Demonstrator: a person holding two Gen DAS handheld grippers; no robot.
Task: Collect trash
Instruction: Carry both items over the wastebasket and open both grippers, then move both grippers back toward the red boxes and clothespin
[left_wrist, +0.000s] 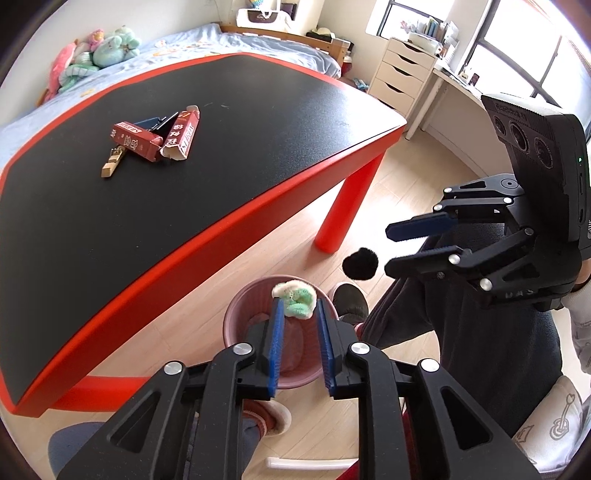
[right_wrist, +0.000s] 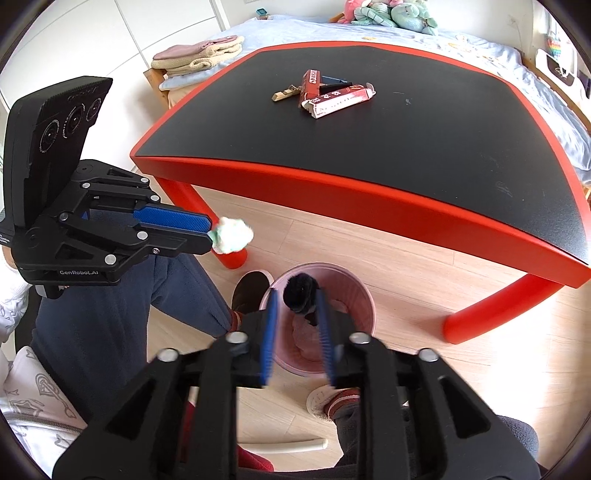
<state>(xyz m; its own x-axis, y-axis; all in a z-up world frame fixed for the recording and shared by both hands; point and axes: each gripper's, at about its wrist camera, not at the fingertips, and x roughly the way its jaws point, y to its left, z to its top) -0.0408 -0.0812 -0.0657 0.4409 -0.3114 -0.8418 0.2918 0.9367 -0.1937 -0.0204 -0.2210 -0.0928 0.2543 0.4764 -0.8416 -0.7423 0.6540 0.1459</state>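
Note:
A pink trash bin (left_wrist: 236, 314) (right_wrist: 364, 299) stands on the floor by the table. My left gripper (left_wrist: 298, 306) is above it with a green-and-white fluffy wad (left_wrist: 295, 300) (right_wrist: 232, 236) at its fingertips; its jaws look slightly wider than the wad. My right gripper (right_wrist: 295, 295) (left_wrist: 389, 247) is open over the bin, and a black fluffy ball (right_wrist: 300, 293) (left_wrist: 360, 264) sits loose just off its fingertips. Red cardboard boxes (left_wrist: 155, 138) (right_wrist: 332, 94), a wooden piece (left_wrist: 110, 166) and a dark item lie on the black table (left_wrist: 184, 203) (right_wrist: 406, 140).
The table's red legs (left_wrist: 345, 210) (right_wrist: 231, 258) stand close to the bin. The person's legs and slippered feet (left_wrist: 349, 302) (right_wrist: 251, 291) flank it. A white tube (right_wrist: 295, 446) lies on the floor. A bed and drawers (left_wrist: 402, 74) stand behind.

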